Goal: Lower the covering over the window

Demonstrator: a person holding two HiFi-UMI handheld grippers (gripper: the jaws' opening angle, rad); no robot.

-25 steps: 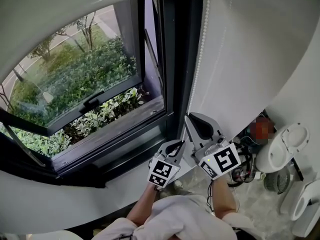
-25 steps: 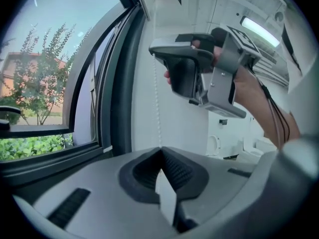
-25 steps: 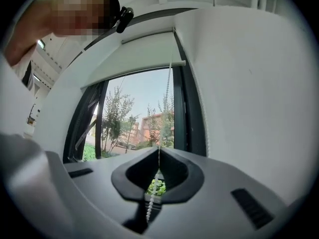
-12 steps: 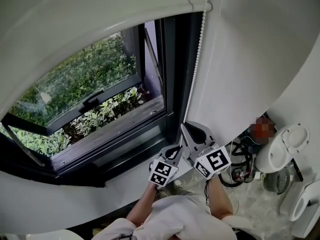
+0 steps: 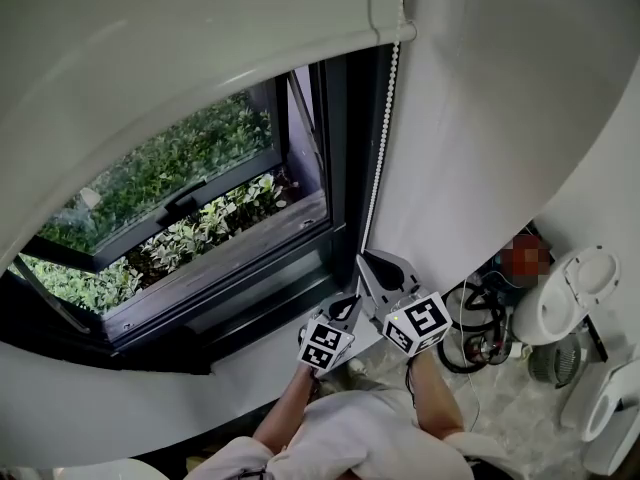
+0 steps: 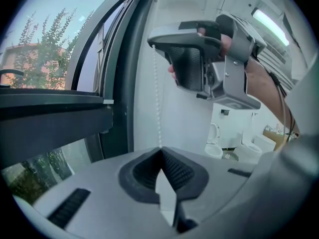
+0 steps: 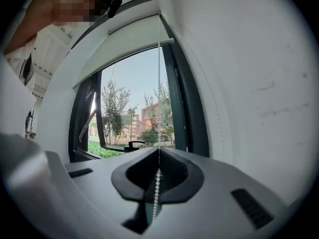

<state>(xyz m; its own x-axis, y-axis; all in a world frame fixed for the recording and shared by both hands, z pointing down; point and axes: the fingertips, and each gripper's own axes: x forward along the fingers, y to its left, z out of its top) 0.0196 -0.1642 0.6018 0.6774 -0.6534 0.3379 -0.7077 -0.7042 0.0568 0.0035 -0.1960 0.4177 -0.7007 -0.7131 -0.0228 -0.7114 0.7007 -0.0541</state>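
At the bottom edge of the head view, a pale cloth sleeve [image 5: 350, 433] leads up to two grey plastic tongs with black-and-white marker cubes. Nearest is the left gripper [image 5: 351, 301]. Its ribbed black pads are pressed together at the tip, just where the bead chain [image 5: 382, 138] reaches them, so it is clamped on the chain. Slightly higher in the frame, the right gripper [image 5: 362, 261] is also clenched on the same chain. In its own view the small white beads pass between the closed pads and hang loose in the hollow behind them.

Beside the tongs lies the smooth white sill [image 5: 100, 408]. At the lower right of the frame there are dark coiled cables [image 5: 480, 333] and a white toilet [image 5: 570, 293].

Behind the tongs stands the window [image 5: 340, 168] with its dark metal frame. Its sash [image 5: 200, 223] is tilted outward and carries a black handle [image 5: 185, 200], and green shrubs [image 5: 180, 168] show through the glass. The chain runs straight up along the frame, next to the plain white wall [image 5: 480, 118].

Farthest, at the upper left, the roller blind [image 5: 150, 58] – a smooth white sheet with a rounded bottom bar – covers the top part of the glass.

Compared with a second ago, the blind's lower edge reaches further down over the pane – less greenery is visible – and both tongs sit lower in the frame.
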